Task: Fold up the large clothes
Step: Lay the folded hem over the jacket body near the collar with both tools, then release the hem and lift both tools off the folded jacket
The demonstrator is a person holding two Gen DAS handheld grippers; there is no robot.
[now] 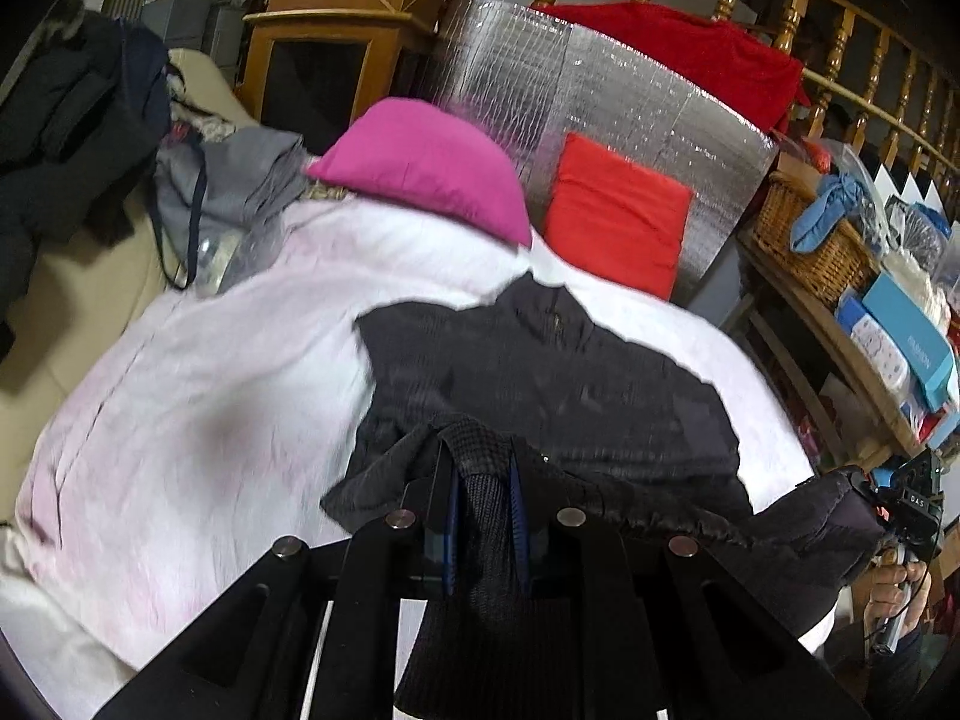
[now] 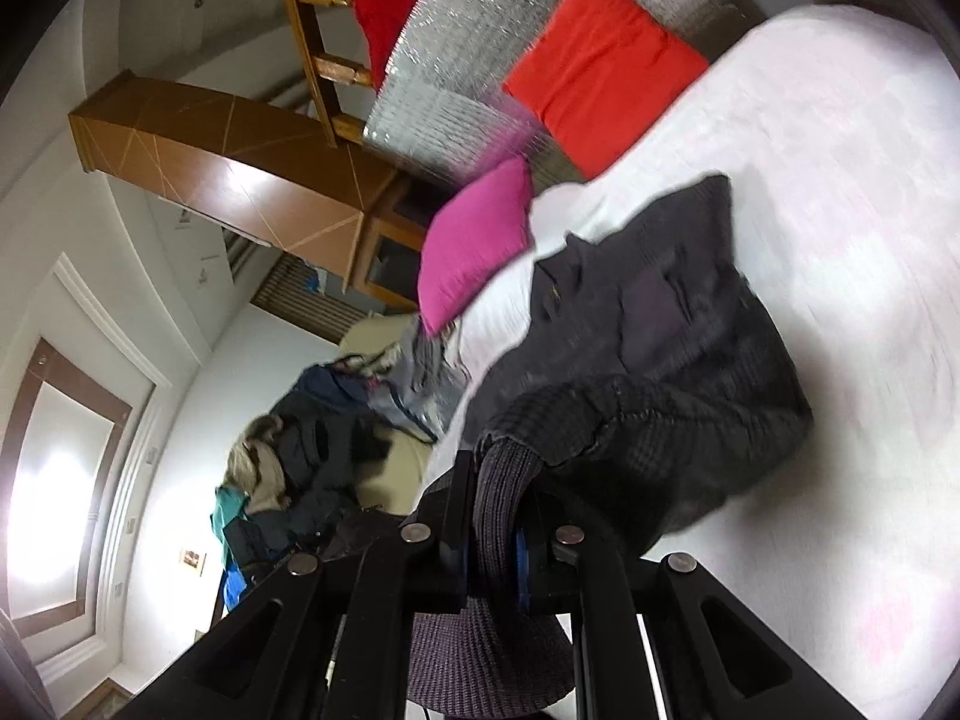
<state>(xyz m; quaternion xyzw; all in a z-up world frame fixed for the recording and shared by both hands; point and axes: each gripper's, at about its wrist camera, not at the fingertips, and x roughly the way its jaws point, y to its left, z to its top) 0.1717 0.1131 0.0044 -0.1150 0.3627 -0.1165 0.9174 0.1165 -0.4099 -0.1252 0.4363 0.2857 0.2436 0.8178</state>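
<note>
White bedding (image 1: pixel 198 396) covers the bed, with a magenta pillow (image 1: pixel 426 174) and a red cushion (image 1: pixel 618 216) at its head edge against a silver quilted panel (image 1: pixel 600 96); a wooden railing (image 1: pixel 840 42) runs behind, a wicker basket (image 1: pixel 822 246) sits on a cluttered shelf off the right edge, and a heap of dark clothes (image 1: pixel 72 114) lies off the left edge. From the left wrist, the dark jacket (image 1: pixel 558 378) lies mid-bed, collar toward the pillows, long axis running from the head edge down to the camera. The left gripper (image 1: pixel 480 480) is clenched on its ribbed hem. At the right edge the other gripper (image 1: pixel 906 504), in a hand (image 1: pixel 900 588), holds the far hem corner, so the hem spans between the two.

From the right wrist, tilted sideways, the bedding (image 2: pixel 840 240) fills the right side and a wooden cabinet (image 2: pixel 240 162) and a ceiling light (image 2: pixel 54 480) the left. The right gripper (image 2: pixel 498 534) is clamped on ribbed cuff or hem fabric; the jacket (image 2: pixel 654 324) stretches away toward the pillow (image 2: pixel 474 240) and cushion (image 2: pixel 600 72). I judge the fold calls for carrying the hem toward the collar, both hands being equally near.
</note>
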